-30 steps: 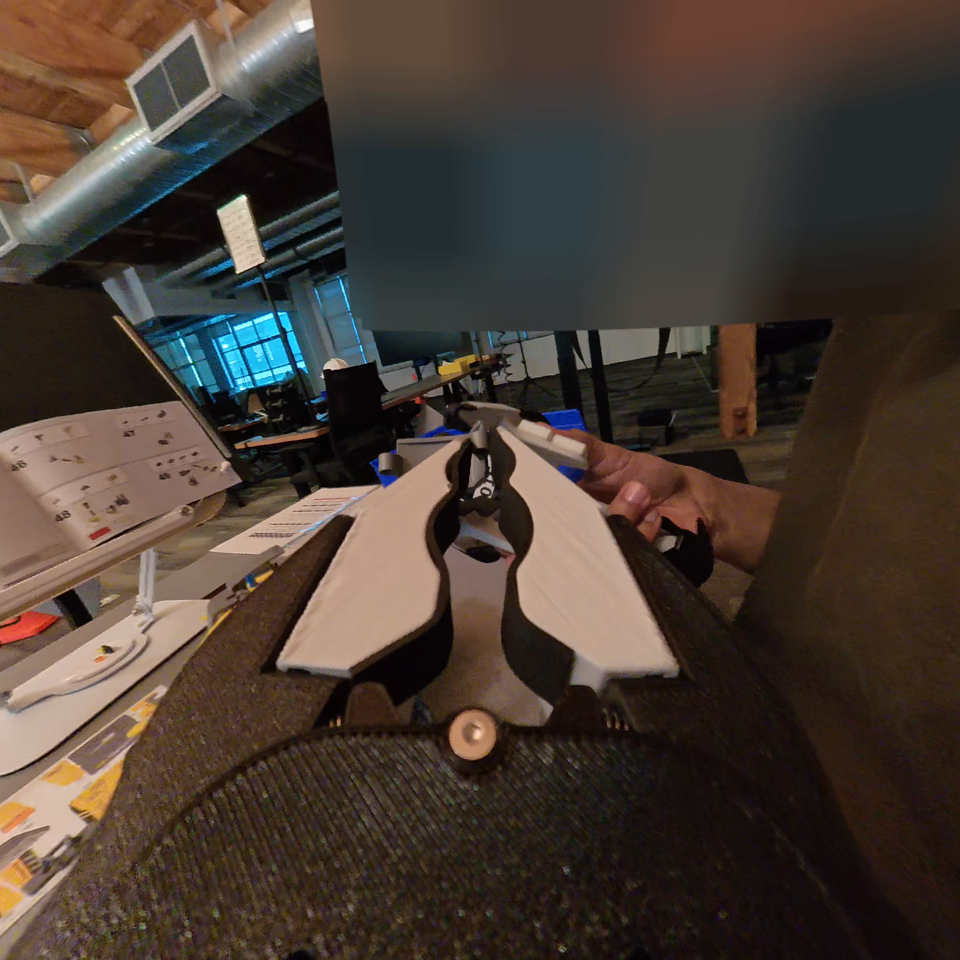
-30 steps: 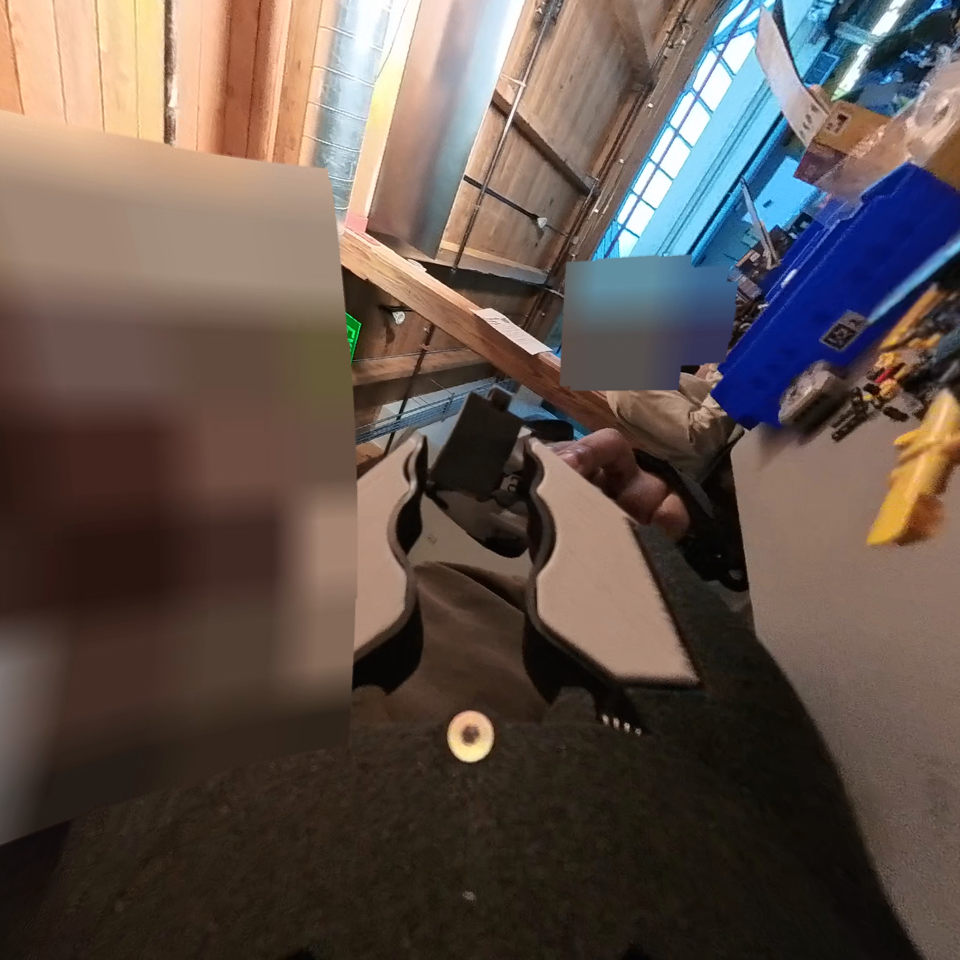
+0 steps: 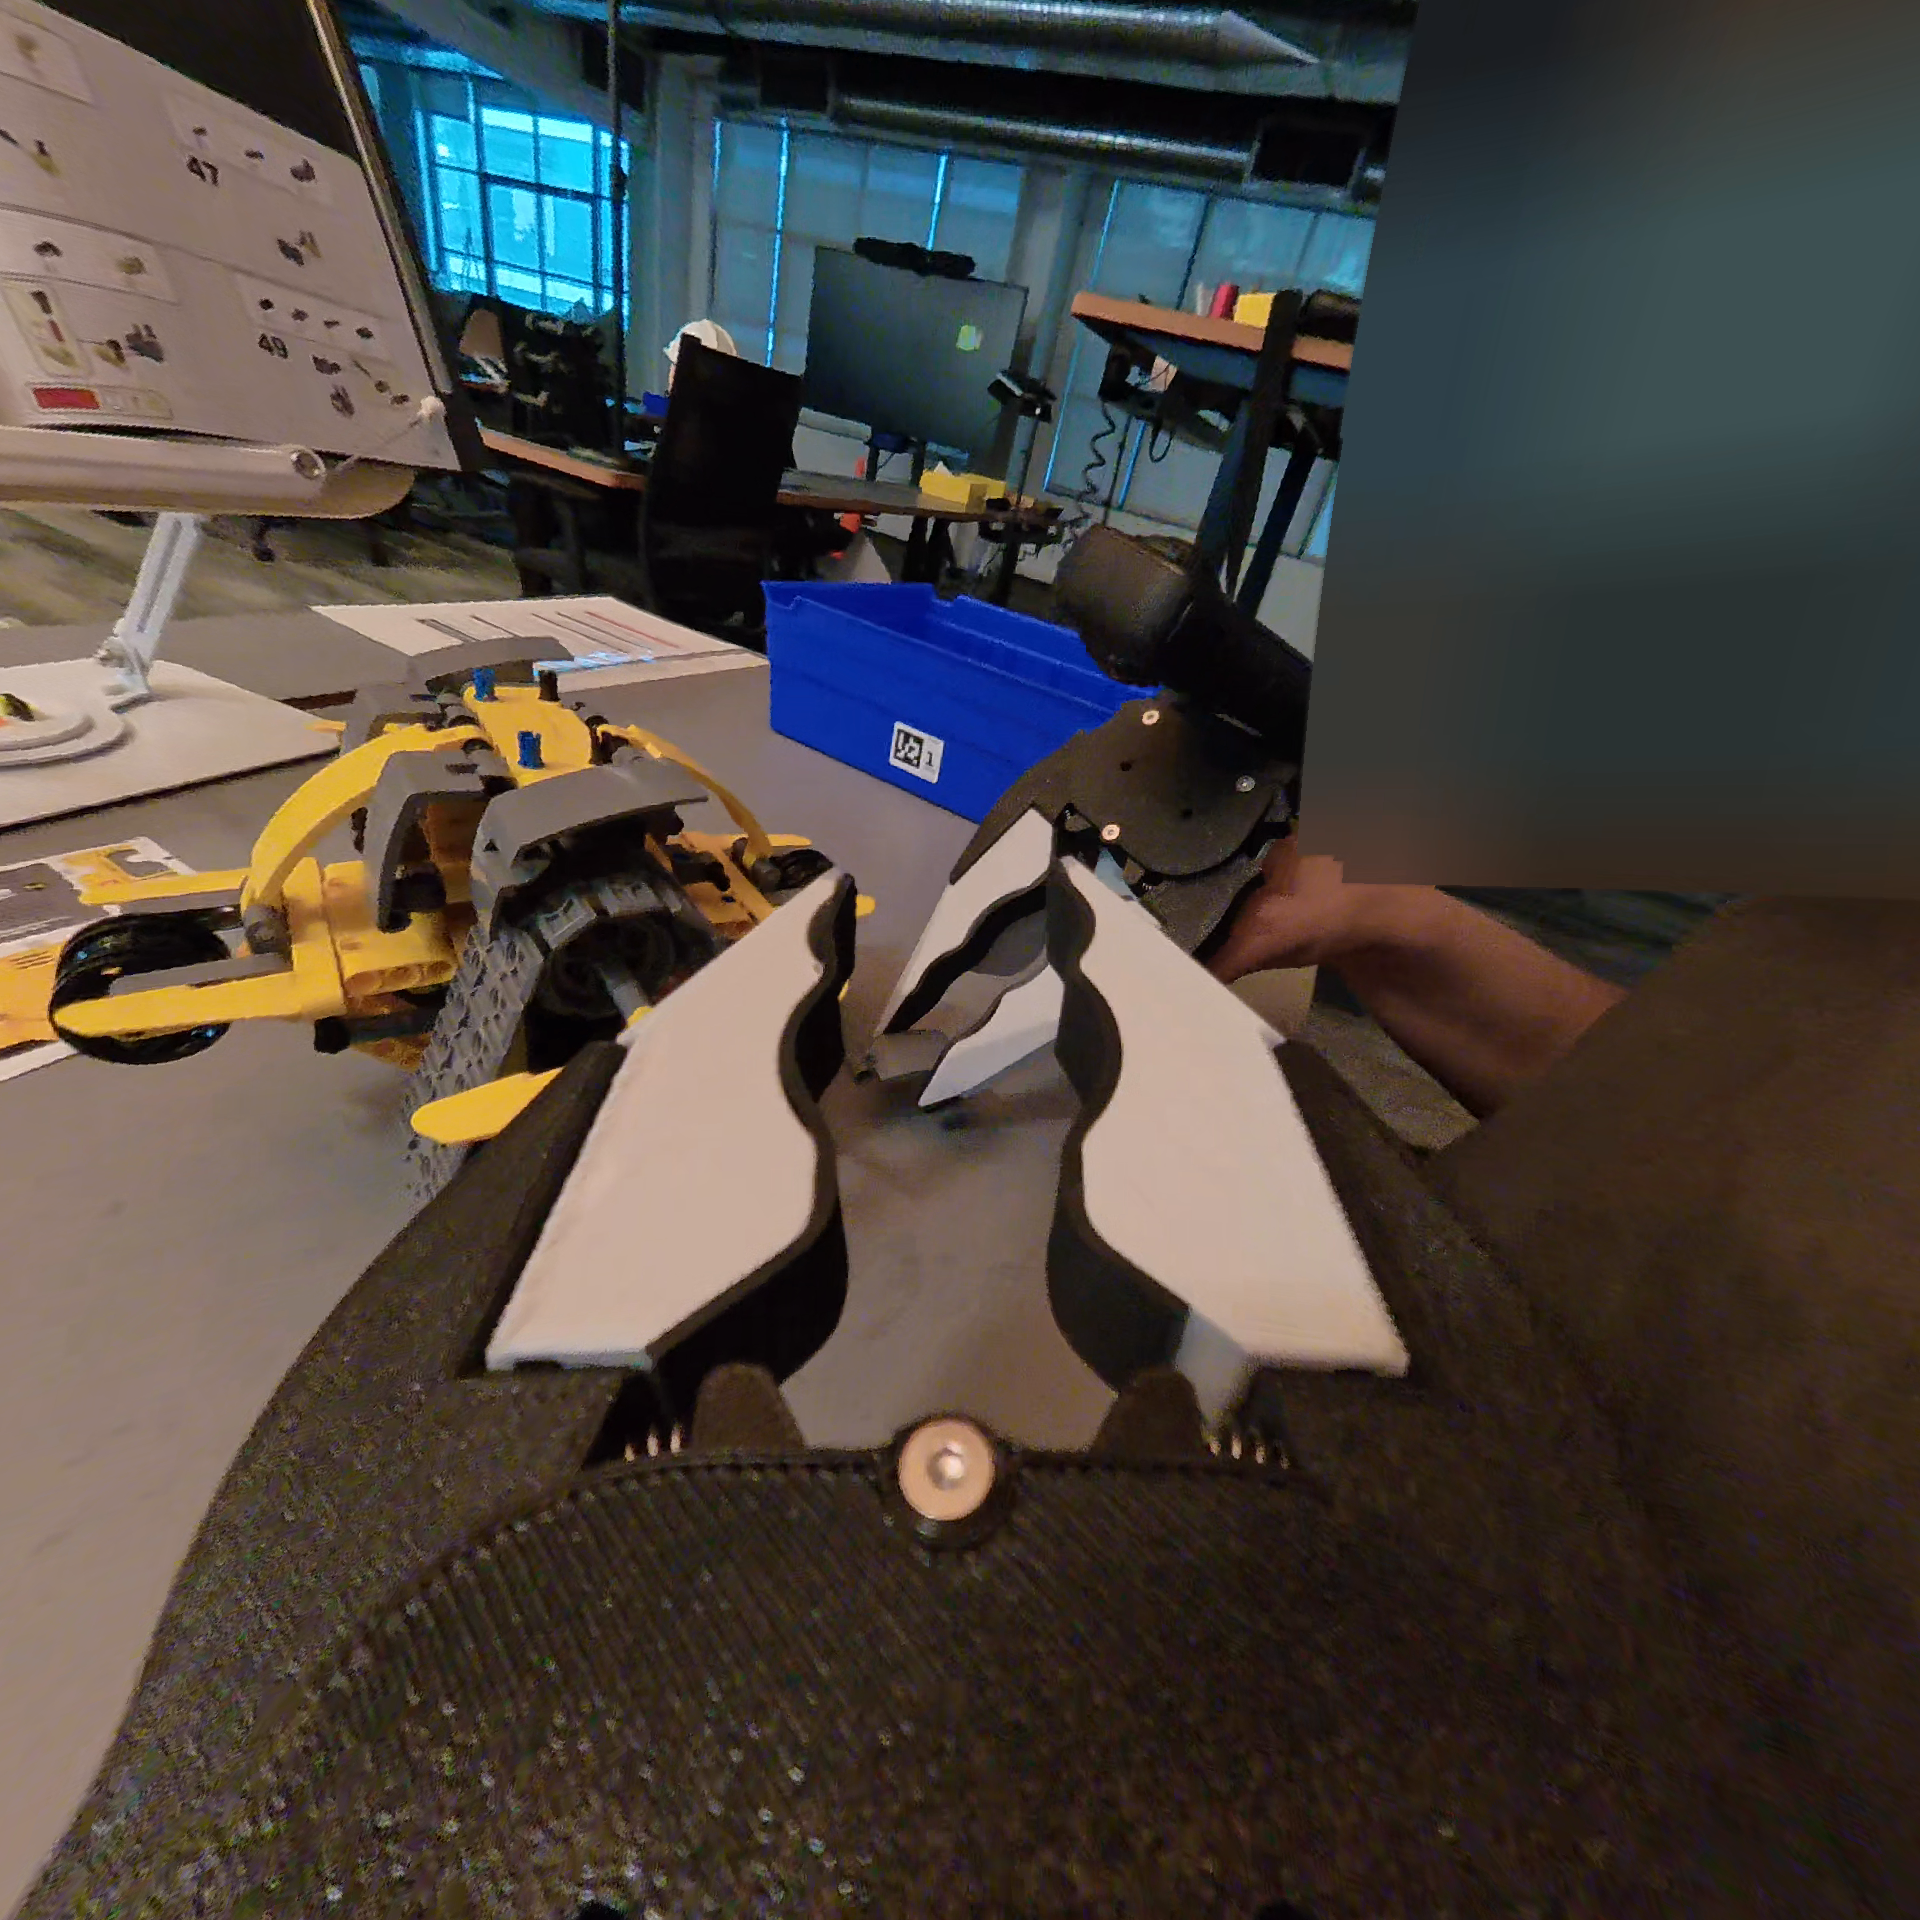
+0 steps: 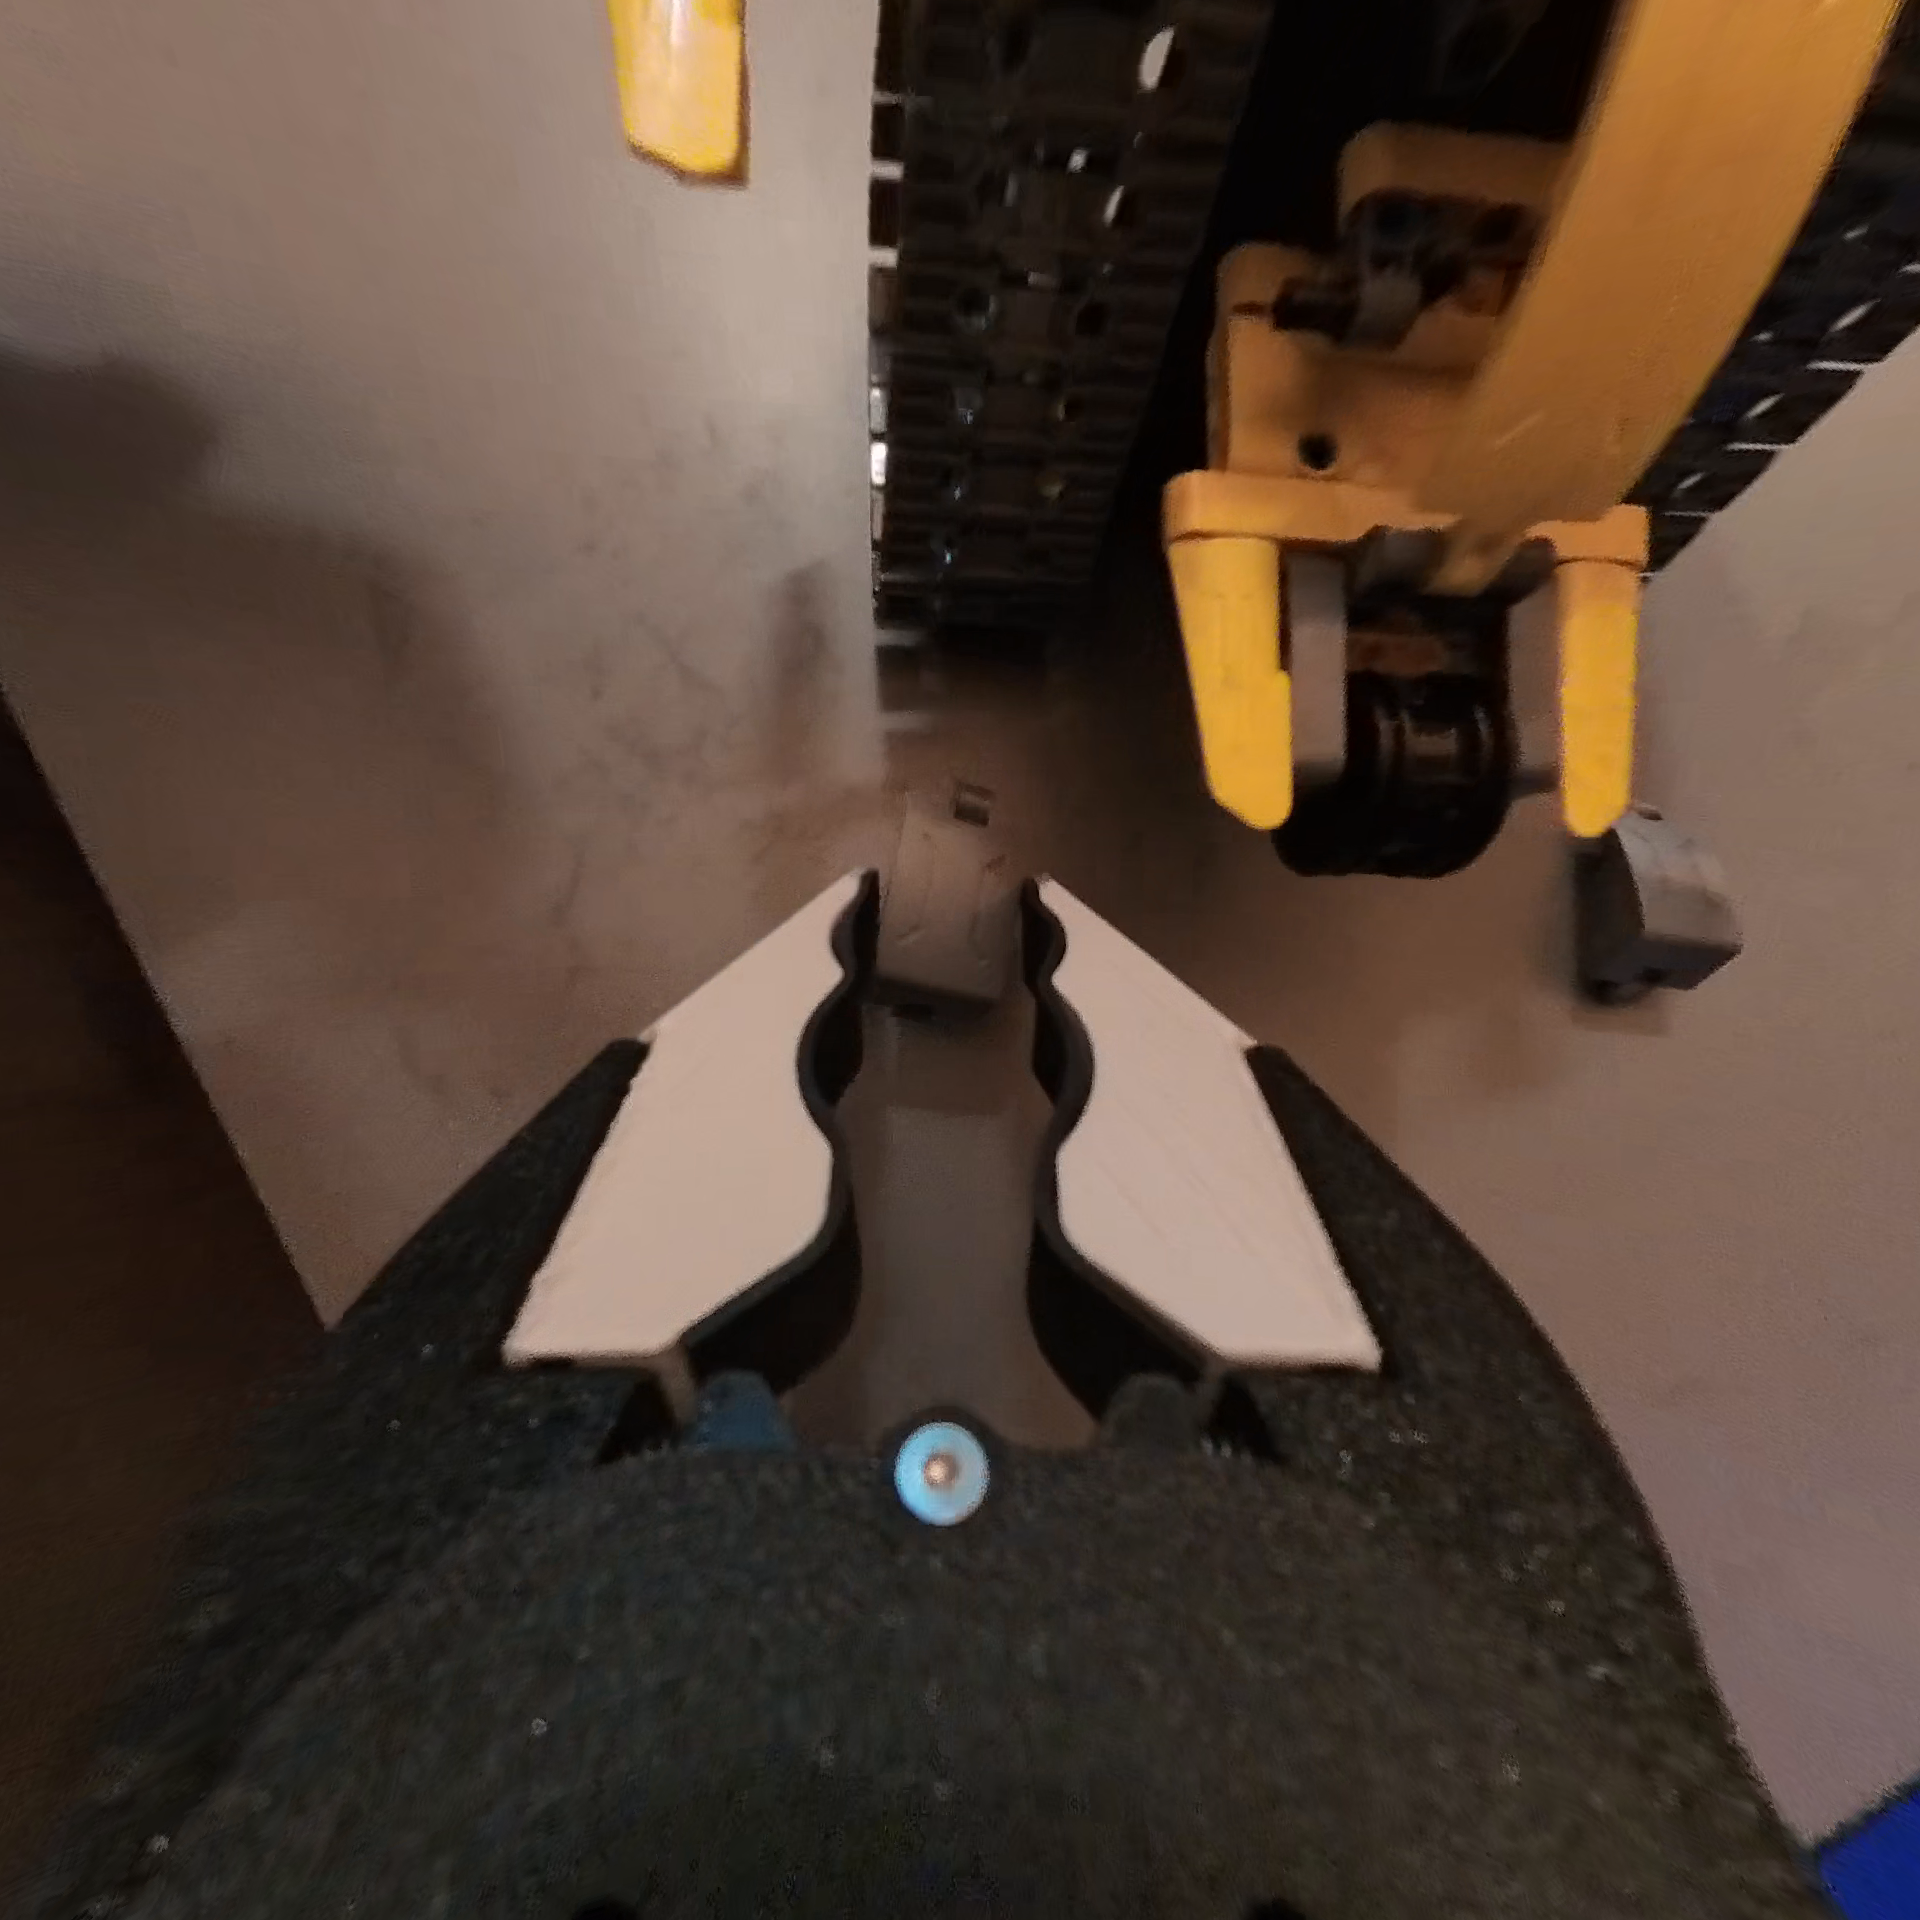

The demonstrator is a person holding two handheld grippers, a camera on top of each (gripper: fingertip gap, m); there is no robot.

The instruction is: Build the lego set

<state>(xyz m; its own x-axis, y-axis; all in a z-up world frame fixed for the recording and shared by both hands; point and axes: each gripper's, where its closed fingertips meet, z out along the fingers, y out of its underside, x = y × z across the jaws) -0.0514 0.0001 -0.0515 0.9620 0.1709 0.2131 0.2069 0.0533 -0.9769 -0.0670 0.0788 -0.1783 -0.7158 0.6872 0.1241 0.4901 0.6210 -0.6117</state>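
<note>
My left gripper (image 3: 951,899) is open and empty, held above the grey table (image 3: 208,1247), just right of a yellow and grey brick-built vehicle (image 3: 468,883) with black tracks. My right gripper (image 4: 948,894) is shut on a small grey curved brick piece (image 4: 940,935), tips close to the table. It also shows in the left wrist view (image 3: 935,1070), pointing down just ahead of my left fingers. In the right wrist view the vehicle's black track (image 4: 1018,312) and yellow fork end (image 4: 1403,644) lie just beyond the piece.
A blue bin (image 3: 935,675) stands behind the right gripper. An open instruction booklet (image 3: 187,239) rests on a white stand at the far left. A loose grey piece (image 4: 1652,914) and a yellow piece (image 4: 681,83) lie on the table. A person's forearm (image 3: 1434,977) is at the right. About 15 cm separates my left fingertips from my right.
Both grippers have swung down from pointing up into the room to the table beside the vehicle. My left jaws stand wider apart. The right gripper still holds a grey piece.
</note>
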